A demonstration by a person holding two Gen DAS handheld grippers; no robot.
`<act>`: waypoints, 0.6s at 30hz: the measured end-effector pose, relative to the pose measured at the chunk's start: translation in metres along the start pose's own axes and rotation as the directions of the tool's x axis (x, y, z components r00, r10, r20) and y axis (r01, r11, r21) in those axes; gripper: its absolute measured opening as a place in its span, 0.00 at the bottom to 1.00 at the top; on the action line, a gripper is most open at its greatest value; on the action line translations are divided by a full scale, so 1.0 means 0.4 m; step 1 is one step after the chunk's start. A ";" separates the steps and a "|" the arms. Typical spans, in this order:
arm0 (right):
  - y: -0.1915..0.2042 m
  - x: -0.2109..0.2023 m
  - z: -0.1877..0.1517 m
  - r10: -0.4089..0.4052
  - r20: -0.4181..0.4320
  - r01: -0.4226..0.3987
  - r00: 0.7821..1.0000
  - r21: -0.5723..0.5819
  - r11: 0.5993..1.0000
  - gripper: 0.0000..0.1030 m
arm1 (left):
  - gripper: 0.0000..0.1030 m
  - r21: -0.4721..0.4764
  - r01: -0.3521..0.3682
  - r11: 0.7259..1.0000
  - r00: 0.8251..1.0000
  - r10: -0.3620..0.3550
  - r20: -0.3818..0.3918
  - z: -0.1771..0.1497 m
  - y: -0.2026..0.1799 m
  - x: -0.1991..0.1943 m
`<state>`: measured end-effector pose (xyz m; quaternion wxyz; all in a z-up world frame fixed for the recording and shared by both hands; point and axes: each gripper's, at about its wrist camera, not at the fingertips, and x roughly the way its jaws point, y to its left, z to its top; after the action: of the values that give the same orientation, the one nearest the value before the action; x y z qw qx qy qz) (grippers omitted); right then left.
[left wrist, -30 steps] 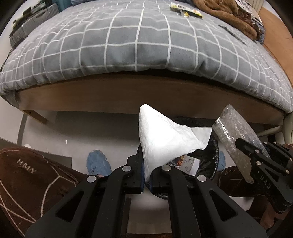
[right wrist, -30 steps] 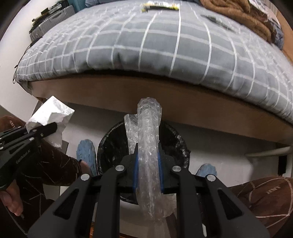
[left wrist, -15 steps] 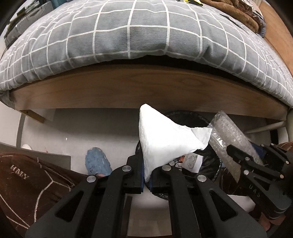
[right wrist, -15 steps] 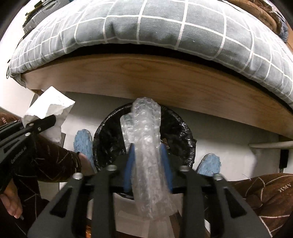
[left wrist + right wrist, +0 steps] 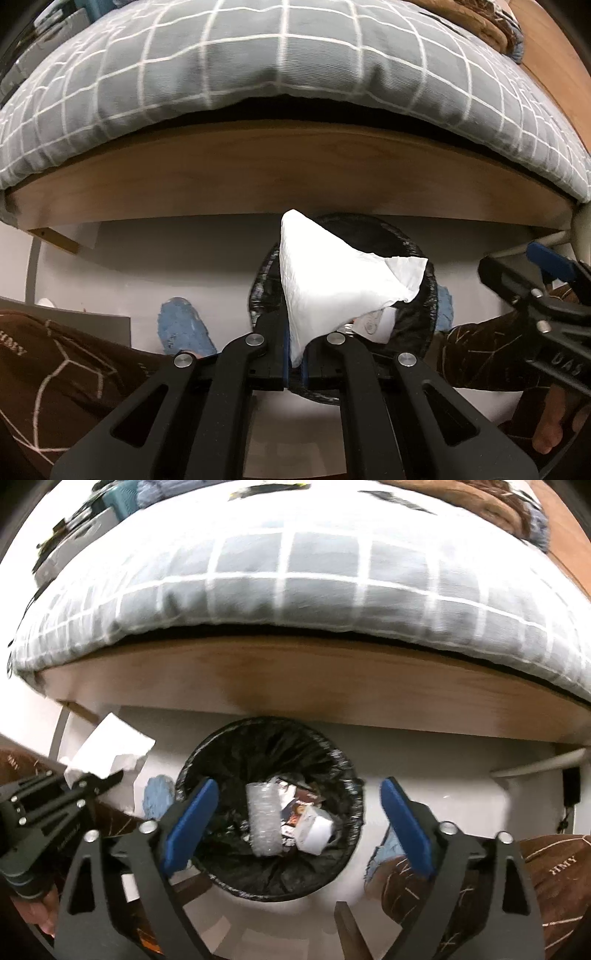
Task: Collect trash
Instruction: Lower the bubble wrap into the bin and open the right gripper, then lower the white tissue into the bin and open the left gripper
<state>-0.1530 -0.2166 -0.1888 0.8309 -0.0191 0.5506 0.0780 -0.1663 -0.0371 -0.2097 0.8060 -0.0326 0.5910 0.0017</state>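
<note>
Currently the clear bubble-wrap roll (image 5: 263,819) lies inside the round black-lined trash bin (image 5: 343,771), among paper scraps. Right tongs (image 5: 295,823) are spread wide above it, holding nothing. Left tongs (image 5: 295,363) pinch the crumpled white tissue (image 5: 332,284) over the bin's rim, beside the grey checked bed (image 5: 277,62).

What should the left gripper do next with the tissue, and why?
Probably open the left gripper and drop the white tissue. It is shut on the tissue, which appears to hang over the black-lined trash bin. The right gripper is open, and the bubble wrap already lies inside the bin.
</note>
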 end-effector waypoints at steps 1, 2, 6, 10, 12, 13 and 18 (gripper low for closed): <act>-0.016 -0.007 0.001 -0.001 0.008 0.001 1.000 0.011 1.000 0.89 | 0.03 0.003 0.004 1.000 1.000 -0.004 0.000 0.001 -0.005 0.002; -0.032 -0.015 0.001 -0.005 0.016 0.005 1.000 0.021 1.000 0.89 | 0.03 0.007 0.009 1.000 1.000 -0.009 0.001 0.002 -0.011 0.004; -0.076 -0.062 -0.002 -0.036 0.084 0.033 0.996 0.043 0.999 0.93 | 0.03 0.027 0.027 0.999 1.000 -0.027 -0.001 0.008 -0.043 0.017; -0.112 -0.077 -0.005 -0.081 0.103 0.076 0.991 0.050 0.996 0.93 | 0.03 0.050 0.050 0.997 0.999 -0.050 -0.004 0.011 -0.074 0.026; -0.121 -0.077 -0.005 -0.089 0.101 0.083 0.991 0.058 0.995 0.93 | 0.04 0.065 0.071 0.995 0.997 -0.071 -0.010 0.012 -0.087 0.035; -0.127 -0.074 -0.005 -0.095 0.096 0.088 0.991 0.067 0.994 0.93 | 0.04 0.072 0.075 0.995 0.997 -0.074 -0.012 0.014 -0.095 0.039; -0.171 -0.049 -0.004 -0.124 0.062 0.116 0.990 0.111 0.987 0.93 | 0.04 0.099 0.095 0.991 0.995 -0.094 -0.020 0.015 -0.134 0.058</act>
<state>-0.1515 -0.2863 -0.1752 0.8524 -0.0047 0.5229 -0.0013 -0.1515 -0.0910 -0.2275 0.8013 -0.0204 0.5943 -0.0662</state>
